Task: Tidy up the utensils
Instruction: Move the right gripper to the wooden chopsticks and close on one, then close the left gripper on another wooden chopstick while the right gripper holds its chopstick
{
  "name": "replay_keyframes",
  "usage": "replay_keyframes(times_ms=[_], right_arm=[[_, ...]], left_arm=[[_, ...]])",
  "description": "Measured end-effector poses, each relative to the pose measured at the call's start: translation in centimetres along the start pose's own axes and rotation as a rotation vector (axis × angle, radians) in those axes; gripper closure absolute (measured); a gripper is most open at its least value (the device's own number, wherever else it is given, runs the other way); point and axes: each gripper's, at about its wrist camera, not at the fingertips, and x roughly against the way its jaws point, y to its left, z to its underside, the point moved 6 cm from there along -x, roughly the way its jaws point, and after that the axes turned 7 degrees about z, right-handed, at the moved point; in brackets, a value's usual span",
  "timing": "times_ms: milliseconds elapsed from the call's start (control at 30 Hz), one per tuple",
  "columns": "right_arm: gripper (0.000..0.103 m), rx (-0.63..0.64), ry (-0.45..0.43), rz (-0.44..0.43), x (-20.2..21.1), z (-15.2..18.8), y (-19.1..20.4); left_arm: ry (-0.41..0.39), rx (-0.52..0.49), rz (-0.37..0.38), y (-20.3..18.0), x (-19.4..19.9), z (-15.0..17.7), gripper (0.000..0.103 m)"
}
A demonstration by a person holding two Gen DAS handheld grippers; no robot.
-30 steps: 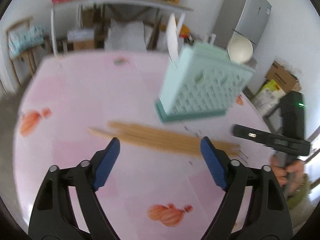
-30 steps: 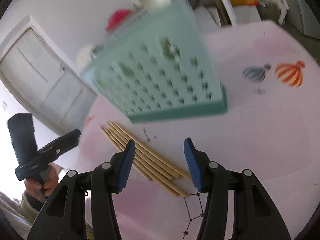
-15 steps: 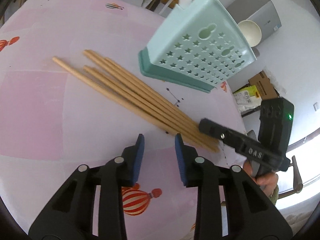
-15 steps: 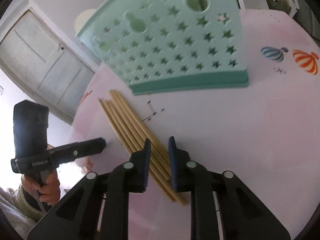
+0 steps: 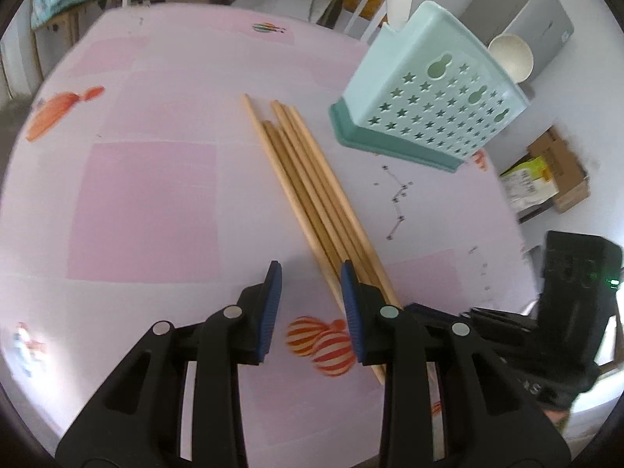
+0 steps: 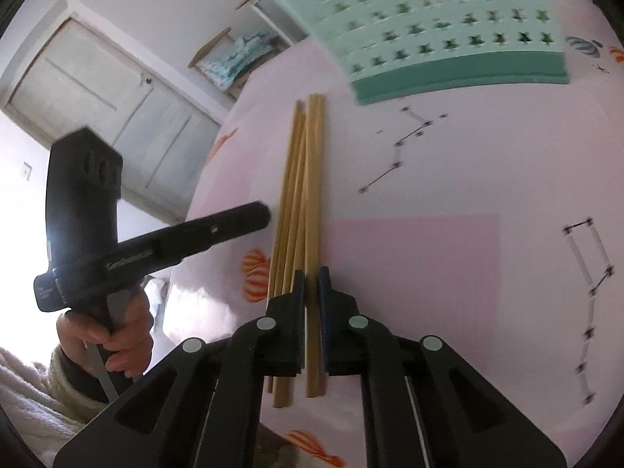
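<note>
1. The right tongs (image 6: 311, 286) are clamped on one long wooden chopstick (image 6: 314, 195), its pads pressing both sides near the thick end.
2. The left tongs (image 5: 311, 286) stand apart over the pink balloon-printed surface (image 5: 148, 202), nothing between them, just beside the chopstick bundle (image 5: 312, 191).
3. Farther off stands the mint-green plastic star-perforated utensil holder (image 5: 429, 105), apart from the bundle's tips.
</note>
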Motion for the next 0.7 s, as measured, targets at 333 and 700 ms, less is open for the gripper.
replay_keyframes(times_ms=[333,700], right_arm=[[0.096,0.024,-0.062,0.156,1.2,-1.0,-0.4],[0.096,0.005,-0.074,0.149,1.8,-0.5,-1.0]], left_arm=[[-0.028,-0.074,-0.076,-0.4,-0.4,-1.0,0.075],[-0.048,-0.181,-0.201,-1.5,-1.7,-1.7,0.073]])
